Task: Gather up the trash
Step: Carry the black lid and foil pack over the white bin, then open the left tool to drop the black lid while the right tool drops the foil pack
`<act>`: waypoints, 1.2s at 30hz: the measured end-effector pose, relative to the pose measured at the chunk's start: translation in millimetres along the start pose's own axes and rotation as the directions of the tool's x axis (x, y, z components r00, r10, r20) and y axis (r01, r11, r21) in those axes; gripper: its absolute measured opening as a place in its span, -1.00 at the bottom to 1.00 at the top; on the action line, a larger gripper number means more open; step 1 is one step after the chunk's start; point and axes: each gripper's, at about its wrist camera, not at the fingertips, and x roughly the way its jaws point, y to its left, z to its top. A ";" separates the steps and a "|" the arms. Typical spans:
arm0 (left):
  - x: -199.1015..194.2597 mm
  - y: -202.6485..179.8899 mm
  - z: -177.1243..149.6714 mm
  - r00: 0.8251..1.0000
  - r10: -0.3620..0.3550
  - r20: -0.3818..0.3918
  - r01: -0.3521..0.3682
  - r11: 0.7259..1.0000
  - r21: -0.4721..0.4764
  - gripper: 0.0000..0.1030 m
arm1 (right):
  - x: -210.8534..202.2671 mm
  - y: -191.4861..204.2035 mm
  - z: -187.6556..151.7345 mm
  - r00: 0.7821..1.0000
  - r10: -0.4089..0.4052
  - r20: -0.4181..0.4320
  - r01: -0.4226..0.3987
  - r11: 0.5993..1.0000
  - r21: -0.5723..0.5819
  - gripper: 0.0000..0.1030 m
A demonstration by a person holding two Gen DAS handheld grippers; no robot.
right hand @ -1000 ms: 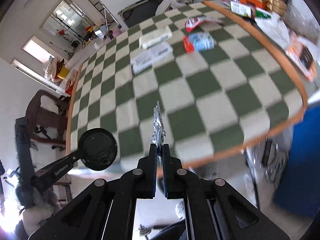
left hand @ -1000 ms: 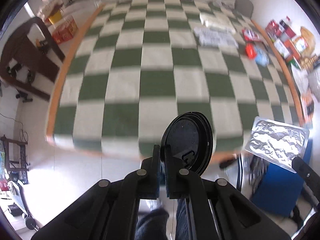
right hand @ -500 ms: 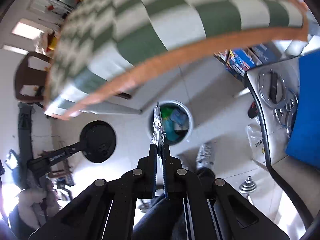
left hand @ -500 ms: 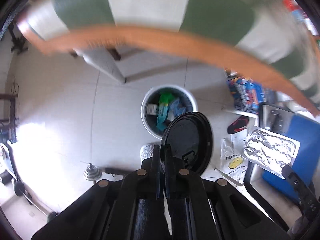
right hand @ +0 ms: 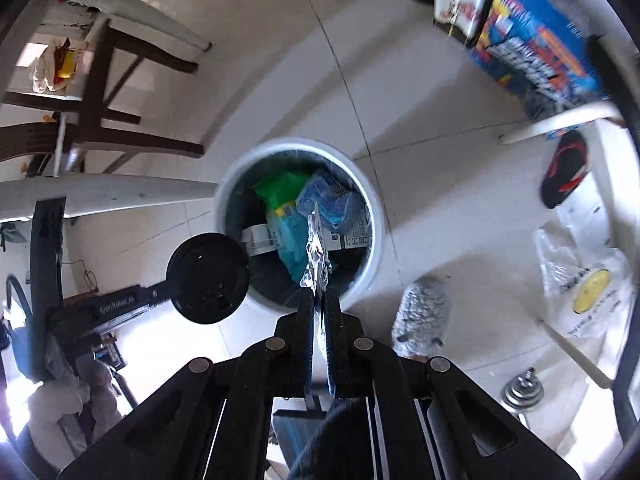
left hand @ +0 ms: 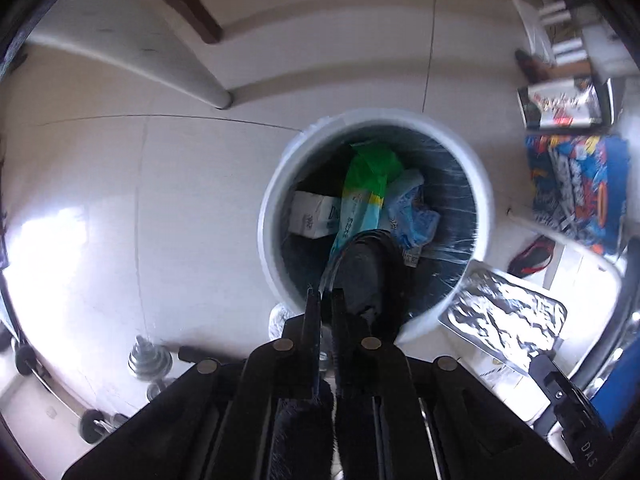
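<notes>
Over the bin [left hand: 380, 118], both grippers point steeply down at its open mouth. Step in hand: dropping collected trash.

- Left gripper [left hand: 325, 296]: jaws nearly together, pinching the edge of a black cup lid [left hand: 370, 276]. The lid hangs tilted over the near side of the opening, partly over the rim. The view is blurred, so I can't tell how firm the pinch is.
- Right gripper [right hand: 318, 300]: jaws clamped on a crumpled sheet of foil [right hand: 316, 256], held edge-on. Its free end reaches over the bin's inside.
- The bin already holds a green bag [left hand: 372, 164], a white carton [left hand: 312, 216] and blue wrappers. It sits on a tiled floor, with a table leg [left hand: 208, 88] well apart from it.

Next move, as I judge it: open both jaws so each piece falls in. The foil looks well placed. The lid sits close to the near rim, so nudge it further over the opening before release, or it may clip the edge and land on the floor.
</notes>
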 end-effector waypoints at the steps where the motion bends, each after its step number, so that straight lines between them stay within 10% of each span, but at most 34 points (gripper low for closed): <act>1: 7.7 -0.9 3.5 1.000 0.005 -0.010 -0.005 1.000 0.013 -0.87 | 17.9 -3.2 4.9 1.000 0.011 -0.012 -0.011 1.000 0.012 -0.90; 5: 17.8 5.8 7.4 1.000 0.023 -0.009 -0.022 0.999 0.040 -0.79 | 69.5 -6.2 15.2 0.998 0.036 -0.056 -0.036 0.999 0.002 -0.85; 7: 13.5 10.4 4.1 0.999 0.036 0.011 -0.036 0.998 0.042 -0.26 | 85.5 -4.3 16.5 0.997 0.024 -0.079 -0.026 0.999 -0.021 -0.25; 8: 9.6 12.7 2.2 0.999 0.045 0.031 -0.046 0.998 0.040 0.40 | 91.1 -3.4 17.1 0.996 0.011 -0.089 -0.014 1.000 -0.027 0.55; 9: 7.0 15.2 1.1 0.998 0.049 0.048 -0.051 0.998 0.041 0.86 | 95.1 -3.5 16.9 0.996 0.016 -0.089 -0.018 0.999 -0.026 0.88; 19: -25.9 25.2 -24.7 0.972 0.164 0.169 -0.178 0.981 0.071 1.00 | 72.9 12.3 11.3 0.962 -0.273 0.031 0.274 0.950 -0.152 1.00; 36: -119.7 15.2 -98.6 0.965 0.129 0.229 -0.150 0.986 0.076 1.00 | -35.8 49.8 -27.9 0.948 -0.289 0.132 0.309 0.936 -0.167 1.00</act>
